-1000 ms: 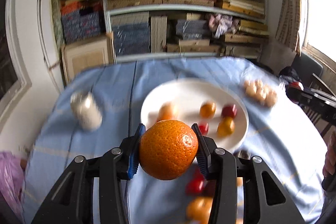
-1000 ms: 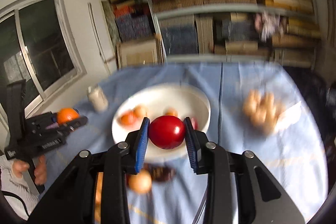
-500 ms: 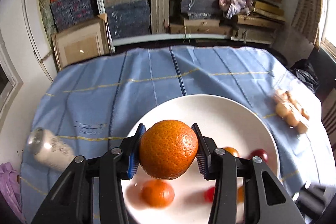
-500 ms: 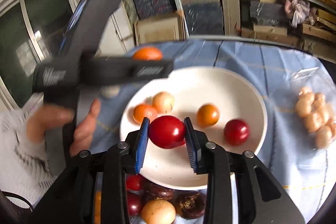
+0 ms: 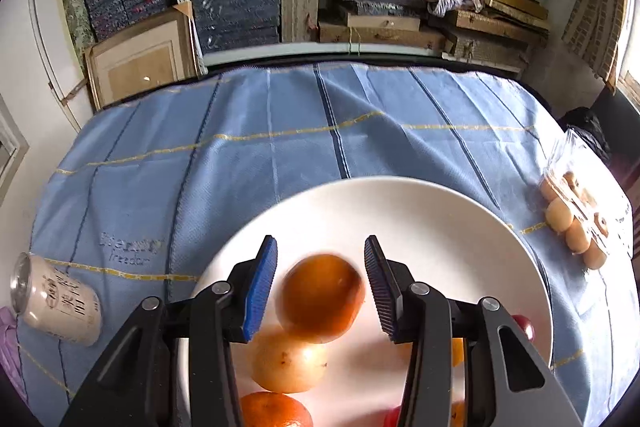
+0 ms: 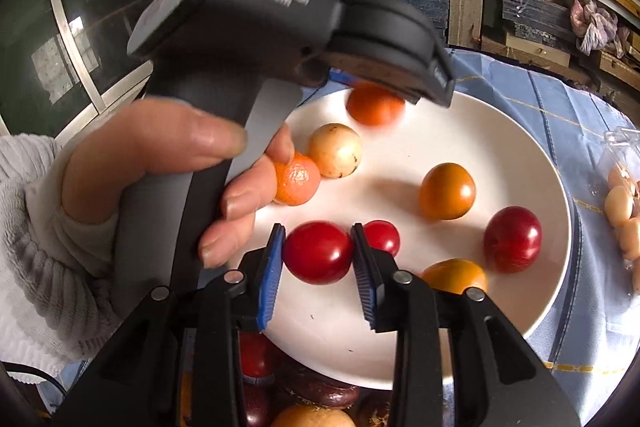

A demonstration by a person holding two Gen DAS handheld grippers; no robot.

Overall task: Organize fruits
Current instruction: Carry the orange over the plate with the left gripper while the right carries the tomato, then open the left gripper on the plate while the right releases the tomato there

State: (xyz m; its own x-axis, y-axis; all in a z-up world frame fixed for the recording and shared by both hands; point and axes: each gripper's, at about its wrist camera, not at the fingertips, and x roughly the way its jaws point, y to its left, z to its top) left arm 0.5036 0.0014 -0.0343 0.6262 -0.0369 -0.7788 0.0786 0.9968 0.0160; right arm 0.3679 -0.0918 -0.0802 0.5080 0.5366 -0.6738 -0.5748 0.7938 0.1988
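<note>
Now the left tool [image 5: 320, 287] gapes around a blurred orange [image 5: 322, 297]; right tool [image 6: 318, 255] pinches a red fruit [image 6: 318, 253].

My left claw [image 5: 320, 287] and right claw [image 6: 318, 259]: black arms, silver screws, ribbed blue pads [image 6: 270, 275]; hand [image 6: 160, 167] in grey knit sleeve [image 6: 44, 267].

Both wrist views close above plate [image 5: 400, 203]
</note>
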